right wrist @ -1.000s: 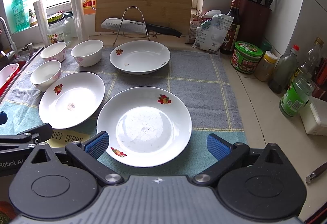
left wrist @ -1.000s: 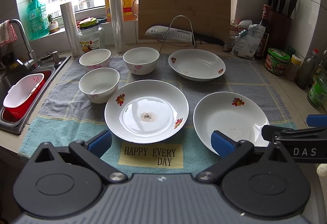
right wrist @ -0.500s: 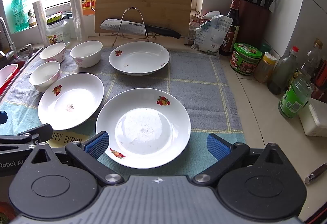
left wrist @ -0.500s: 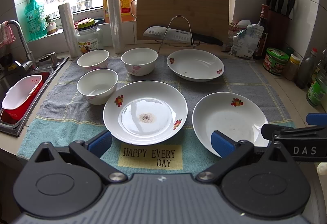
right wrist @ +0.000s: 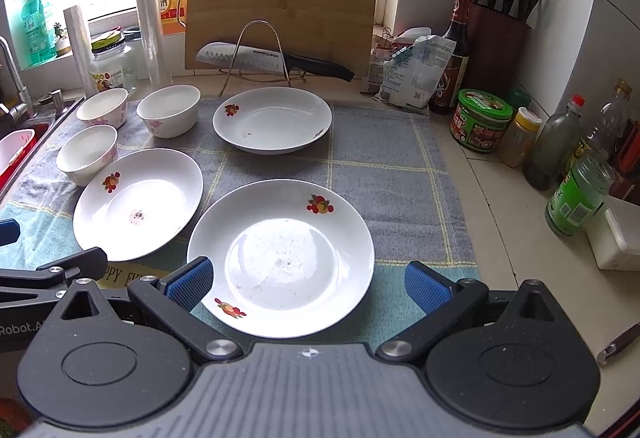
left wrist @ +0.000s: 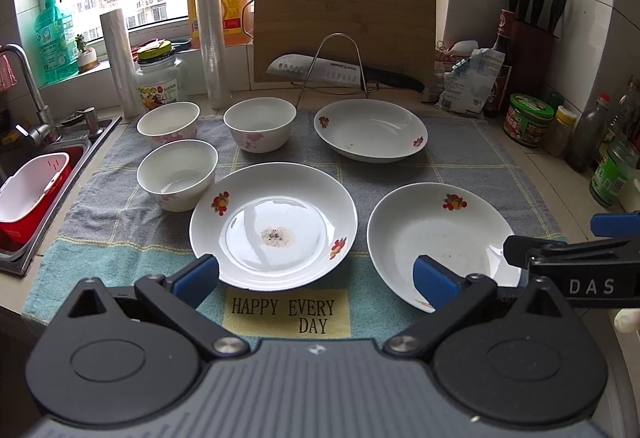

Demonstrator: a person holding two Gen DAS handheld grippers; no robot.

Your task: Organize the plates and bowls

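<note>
**Both grippers spread and empty over the dishes**

The left gripper (left wrist: 316, 276) hangs with its blue pads wide apart, holding nothing, just short of the near rim of the middle plate (left wrist: 273, 224). The right gripper (right wrist: 308, 284) is likewise spread and empty, bracketing the near rim of the right plate (right wrist: 280, 258).

A third plate (left wrist: 371, 130) lies farther back, and three bowls (left wrist: 177, 174) stand to the left, all on a towel (left wrist: 120, 222) covering the counter.

The dishes look like glazed ceramic: stiff, smooth, probably slippery and liable to chip. I would pinch a plate at its raised near rim, and a bowl over its wall.

The towel reads "HAPPY EVERY DAY". The knife (left wrist: 340, 72) on the wire stand is marked "SUPOR". One gripper body shows "DAS", the other "Robot.A".
</note>
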